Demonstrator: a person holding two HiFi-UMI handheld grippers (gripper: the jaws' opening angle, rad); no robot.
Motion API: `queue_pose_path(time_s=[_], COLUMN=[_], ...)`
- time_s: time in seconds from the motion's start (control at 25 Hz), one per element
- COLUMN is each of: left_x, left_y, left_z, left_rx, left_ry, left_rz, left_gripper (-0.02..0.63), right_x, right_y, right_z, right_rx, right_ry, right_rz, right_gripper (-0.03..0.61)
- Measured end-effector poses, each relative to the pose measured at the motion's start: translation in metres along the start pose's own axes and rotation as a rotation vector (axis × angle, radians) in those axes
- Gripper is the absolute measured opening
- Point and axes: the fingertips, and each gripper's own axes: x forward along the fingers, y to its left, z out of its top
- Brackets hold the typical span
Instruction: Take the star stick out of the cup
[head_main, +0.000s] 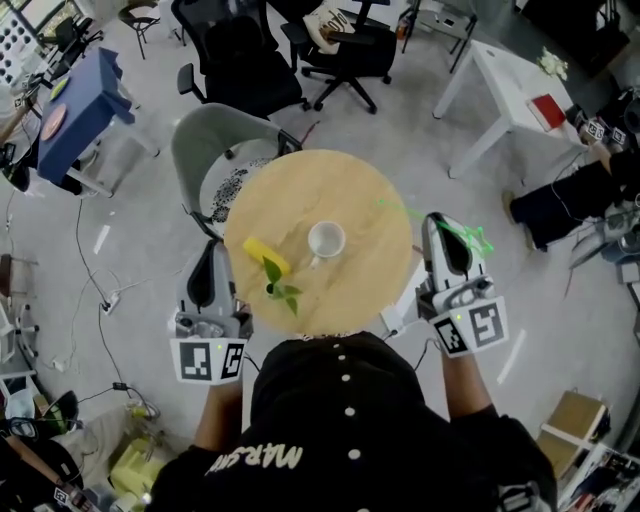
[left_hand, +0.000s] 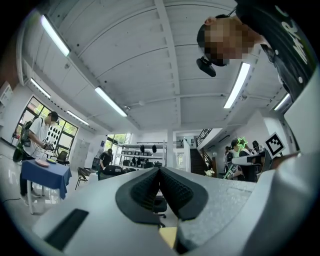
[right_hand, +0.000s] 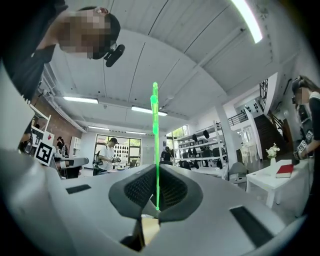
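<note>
The white cup (head_main: 326, 240) stands empty near the middle of the round wooden table (head_main: 365, 195). My right gripper (head_main: 447, 245) is off the table's right edge with its jaws pointing up, shut on the thin green star stick (right_hand: 155, 135). In the head view the star stick (head_main: 478, 240) lies slanted across that gripper, with its star end at the right. Off the table's left front edge, my left gripper (head_main: 205, 275) also points up. Its pads (left_hand: 150, 187) meet with nothing between them.
A yellow object (head_main: 265, 255) and a green leafy sprig (head_main: 281, 290) lie on the table left of the cup. A grey chair (head_main: 215, 140) stands just behind the table, black office chairs (head_main: 345, 55) farther back. A white table (head_main: 520, 95) is at the right, a blue-covered one (head_main: 85, 100) at the left.
</note>
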Motion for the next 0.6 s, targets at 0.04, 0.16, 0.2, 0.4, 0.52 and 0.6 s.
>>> queue_pose_path(time_s=[0.04, 0.16, 0.2, 0.4, 0.52, 0.6], left_x=[0.0, 0.001, 0.001, -0.004, -0.008, -0.01], left_y=[0.001, 0.004, 0.004, 0.005, 0.008, 0.009], left_z=[0.004, 0.011, 0.014, 0.018, 0.014, 0.012], left_rx=[0.0, 0.001, 0.002, 0.02, 0.028, 0.02], left_ry=[-0.005, -0.015, -0.019, -0.015, -0.003, 0.004], left_rz=[0.001, 0.008, 0.01, 0.019, 0.033, 0.038], left_gripper=[0.003, 0.003, 0.003, 0.003, 0.003, 0.003], right_x=[-0.002, -0.007, -0.008, -0.018, -0.022, -0.024], right_y=[-0.003, -0.013, -0.016, -0.026, -0.03, -0.032], right_z=[0.005, 0.01, 0.01, 0.004, 0.006, 0.008], right_rx=[-0.001, -0.009, -0.013, -0.002, -0.009, -0.011], right_ry=[-0.007, -0.021, -0.022, -0.013, -0.015, -0.015], right_rz=[-0.013, -0.047, -0.057, -0.096, -0.111, -0.122], right_gripper=[0.018, 0.018, 0.018, 0.018, 0.02, 0.02])
